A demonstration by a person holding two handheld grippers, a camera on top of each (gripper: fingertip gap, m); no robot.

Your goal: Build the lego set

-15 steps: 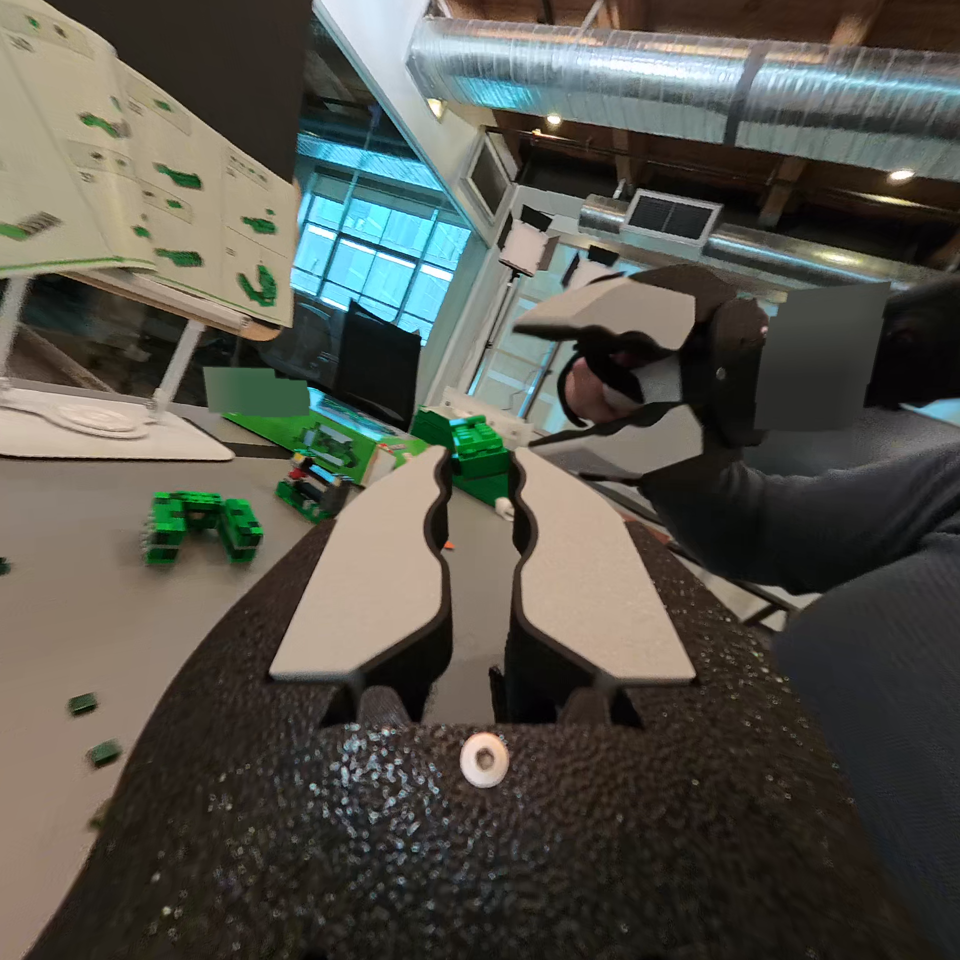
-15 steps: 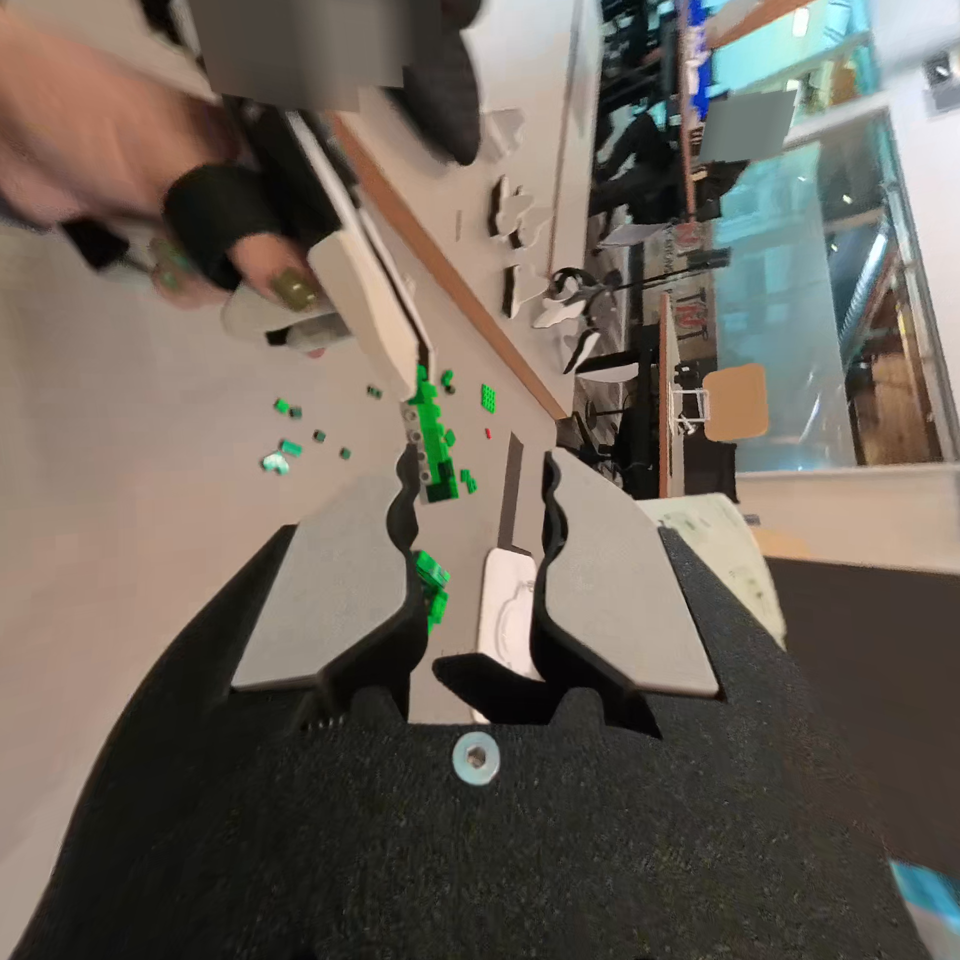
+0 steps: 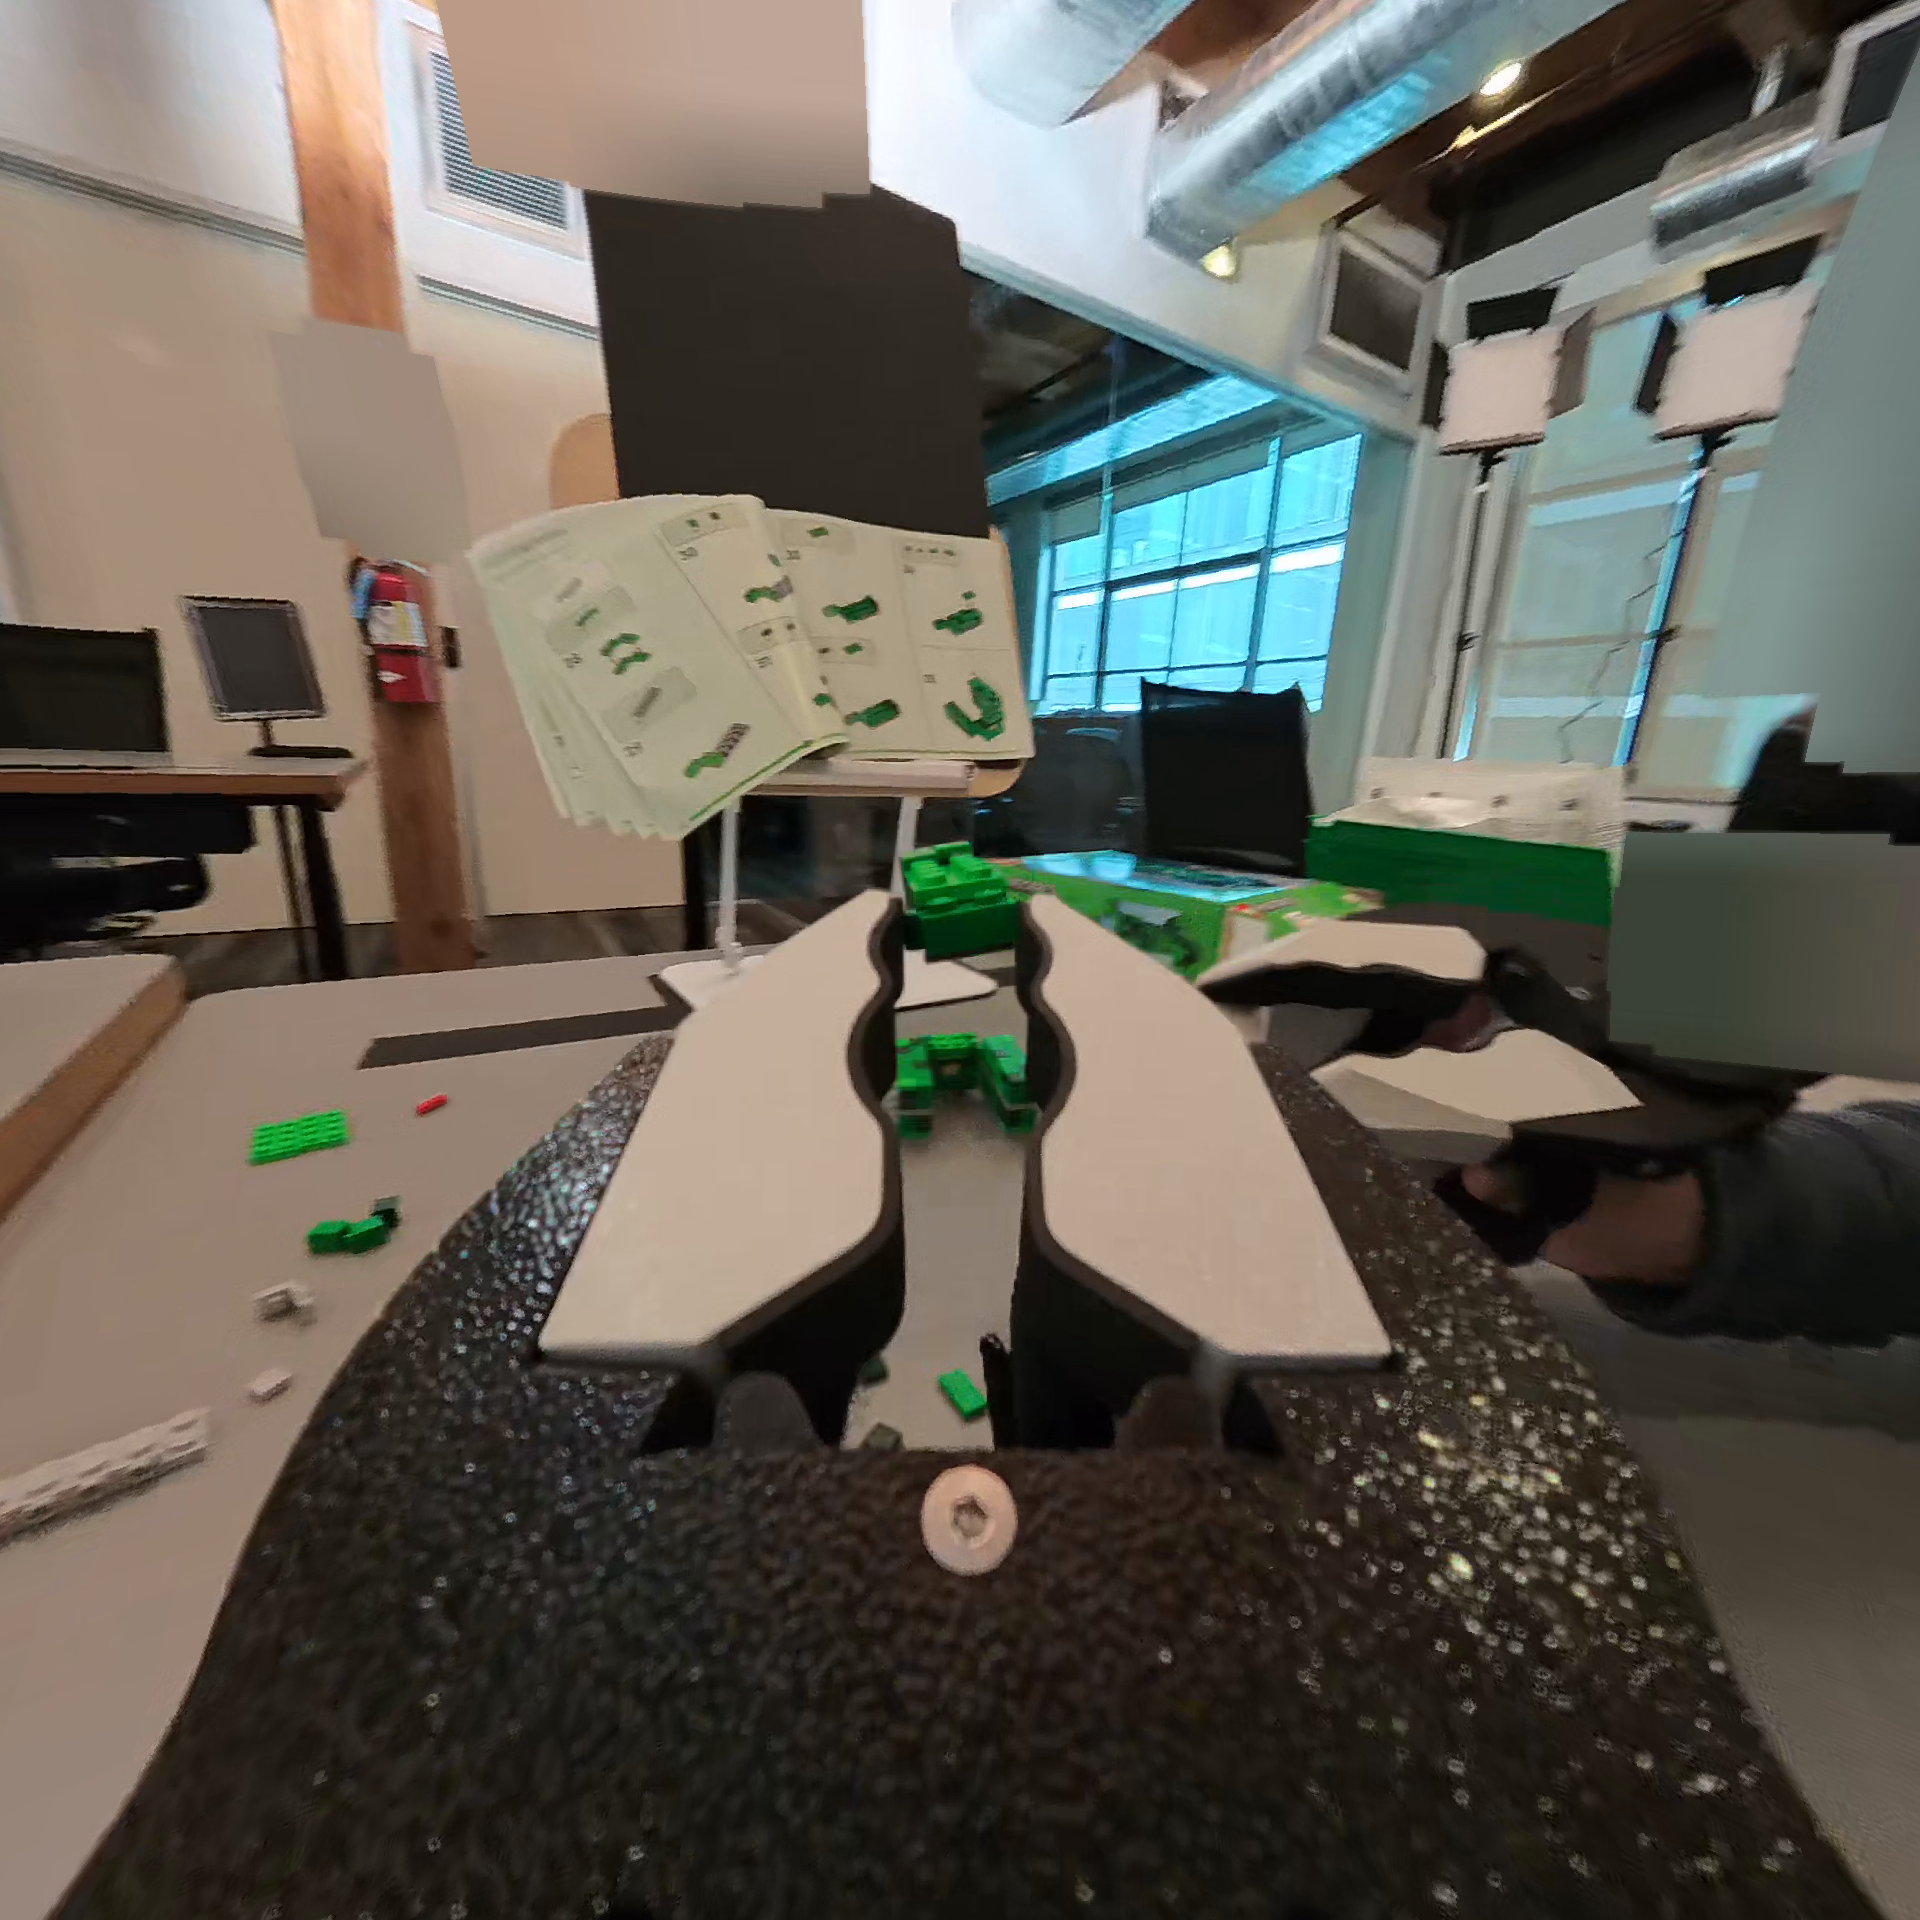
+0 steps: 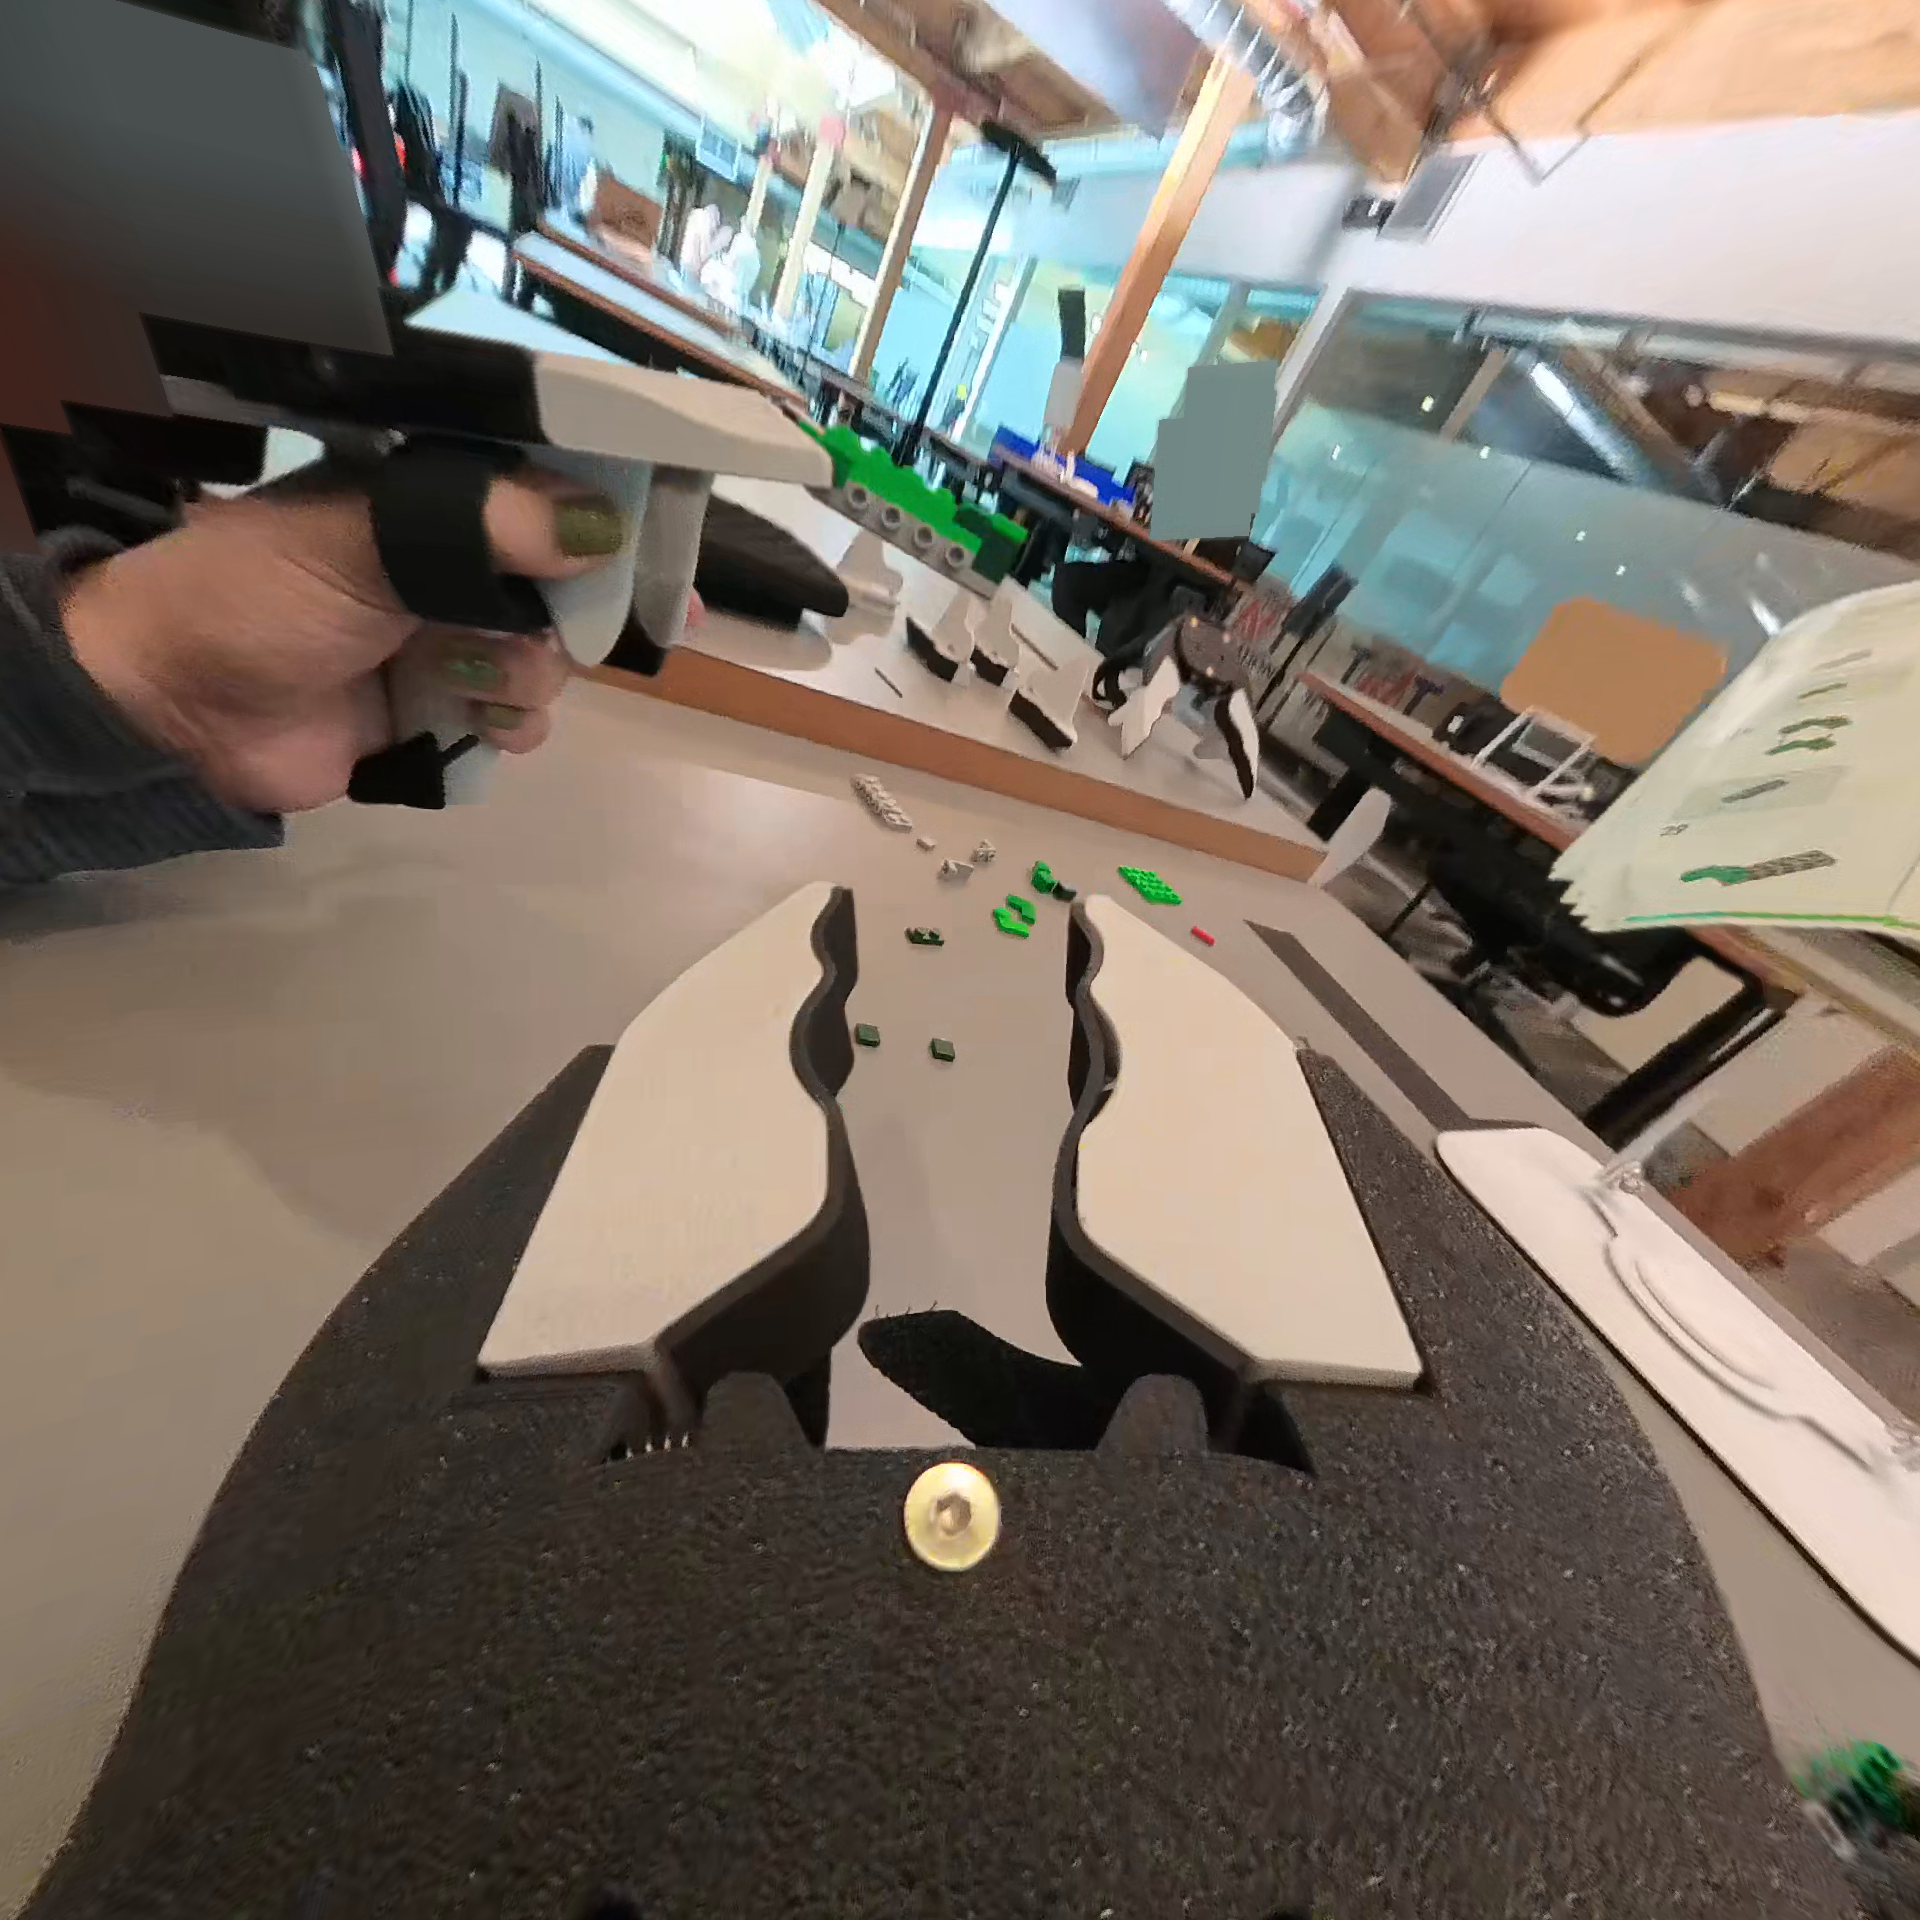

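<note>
We log a grey tabletop (image 4: 312, 1039) in an open office, strewn with loose green and grey bricks (image 4: 1013, 914), an instruction booklet (image 3: 748, 655) propped on a stand. Our left tongs (image 3: 956, 925) clench a green-and-grey lego assembly (image 4: 914, 509) aloft. Our right tongs (image 4: 961, 914) hang parted and empty above the bricks; a second green build (image 3: 961, 1075) sits on the tabletop.
</note>
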